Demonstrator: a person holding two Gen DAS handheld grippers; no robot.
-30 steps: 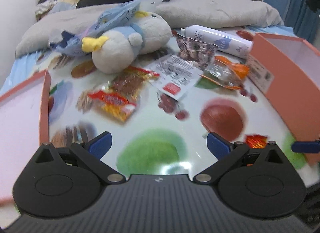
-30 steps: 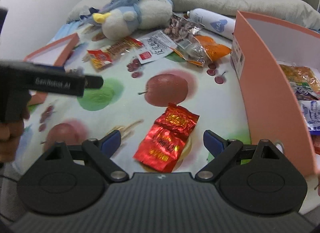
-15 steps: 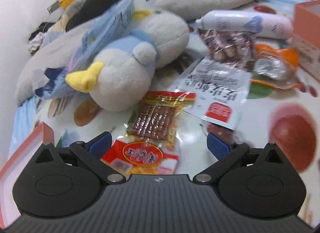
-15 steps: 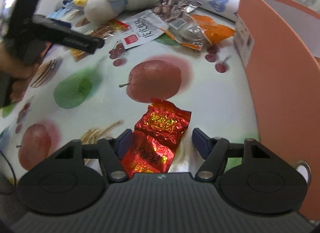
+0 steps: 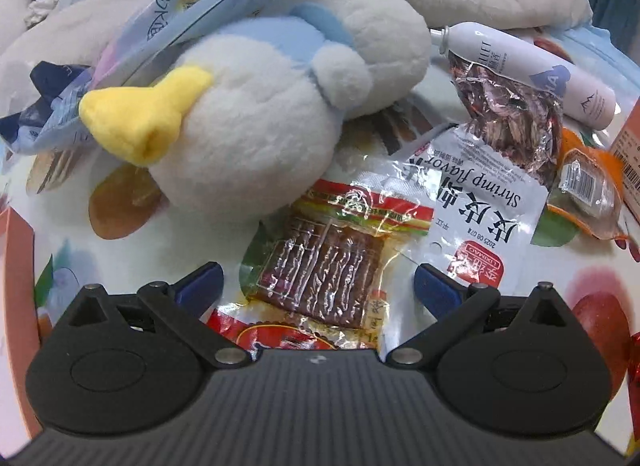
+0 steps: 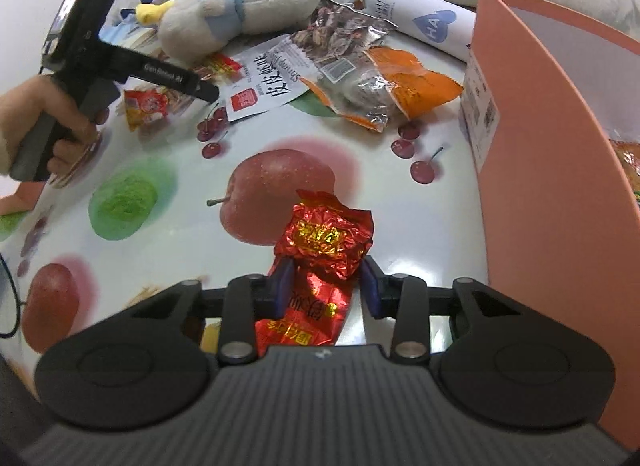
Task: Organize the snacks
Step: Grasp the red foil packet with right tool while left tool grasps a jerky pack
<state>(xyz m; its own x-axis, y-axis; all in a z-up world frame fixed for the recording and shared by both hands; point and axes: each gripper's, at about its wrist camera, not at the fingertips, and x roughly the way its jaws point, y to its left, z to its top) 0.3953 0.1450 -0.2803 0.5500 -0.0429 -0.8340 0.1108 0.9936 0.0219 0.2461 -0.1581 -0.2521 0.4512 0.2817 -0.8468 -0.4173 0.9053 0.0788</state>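
A crinkled red foil snack packet (image 6: pixel 326 240) lies on the fruit-print cloth (image 6: pixel 168 286) between the blue pads of my right gripper (image 6: pixel 325 290). Its jaws are closing, both pads press the packet, and the foil buckles upward. My left gripper (image 5: pixel 317 286) is open and hovers low over a clear packet of brown strips (image 5: pixel 320 262) with a red and green border, which sits between its fingertips untouched. The right wrist view shows that left gripper (image 6: pixel 202 90) held by a hand (image 6: pixel 36 121) over the same packet (image 6: pixel 154 105).
A white and blue plush bird (image 5: pixel 240 113) lies just behind the brown packet. A white shrimp-flavour pouch (image 5: pixel 476 209), a foil pouch (image 5: pixel 508 113), an orange packet (image 6: pixel 412 81) and a white bottle (image 6: pixel 424 21) lie beyond. An orange box (image 6: pixel 540 153) holding snacks stands at the right.
My right jaws have narrowed around the red packet, which now buckles between them. My left gripper moved forward and down toward the plush bird, over the brown packet, still open.
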